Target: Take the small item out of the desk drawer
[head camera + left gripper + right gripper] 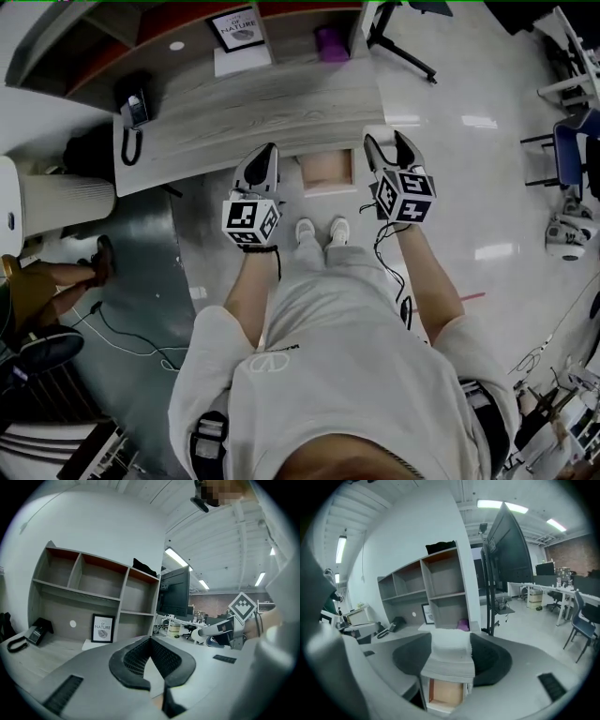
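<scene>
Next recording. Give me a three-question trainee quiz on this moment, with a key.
1. True or false: the left gripper holds nothing.
2. What sits between the right gripper's jaws? A a phone; B a white item; C a picture frame.
3. Fill in: the desk drawer below the grippers stands ____.
Key: 1 true; 2 B; 3 open.

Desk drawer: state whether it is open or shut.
Open. The desk drawer stands pulled out from under the desktop, its bare wooden bottom showing from above.
</scene>
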The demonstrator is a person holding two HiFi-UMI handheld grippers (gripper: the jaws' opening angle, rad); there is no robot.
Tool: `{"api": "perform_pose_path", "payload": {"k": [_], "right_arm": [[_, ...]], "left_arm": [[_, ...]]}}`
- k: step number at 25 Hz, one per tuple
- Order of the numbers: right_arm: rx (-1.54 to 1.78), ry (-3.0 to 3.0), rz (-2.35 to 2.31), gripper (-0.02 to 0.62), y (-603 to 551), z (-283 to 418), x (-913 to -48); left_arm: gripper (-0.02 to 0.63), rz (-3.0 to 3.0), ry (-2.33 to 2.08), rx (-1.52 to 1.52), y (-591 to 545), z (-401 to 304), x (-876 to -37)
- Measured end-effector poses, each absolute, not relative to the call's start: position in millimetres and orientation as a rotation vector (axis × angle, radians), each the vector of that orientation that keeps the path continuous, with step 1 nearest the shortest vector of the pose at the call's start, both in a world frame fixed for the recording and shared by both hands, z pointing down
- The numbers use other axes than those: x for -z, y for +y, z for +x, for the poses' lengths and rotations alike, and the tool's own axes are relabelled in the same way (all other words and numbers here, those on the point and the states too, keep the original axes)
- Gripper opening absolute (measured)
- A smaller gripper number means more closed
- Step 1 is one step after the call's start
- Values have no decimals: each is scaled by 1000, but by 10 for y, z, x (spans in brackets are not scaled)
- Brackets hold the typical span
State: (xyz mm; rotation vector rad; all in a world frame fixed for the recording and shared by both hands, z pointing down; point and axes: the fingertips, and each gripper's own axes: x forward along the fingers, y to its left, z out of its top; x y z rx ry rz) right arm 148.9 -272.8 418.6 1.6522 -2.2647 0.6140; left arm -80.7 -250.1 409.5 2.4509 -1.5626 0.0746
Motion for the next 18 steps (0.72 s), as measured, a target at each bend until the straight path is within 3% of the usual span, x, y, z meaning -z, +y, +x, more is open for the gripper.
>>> {"api": "perform_pose_path", "payload": {"k": [18], "right_arm": [[-338, -2349, 1875, 256, -2689, 2090, -2845]], "left_arm": [[-2, 2503, -1719, -74, -2440, -1126, -3140]]}}
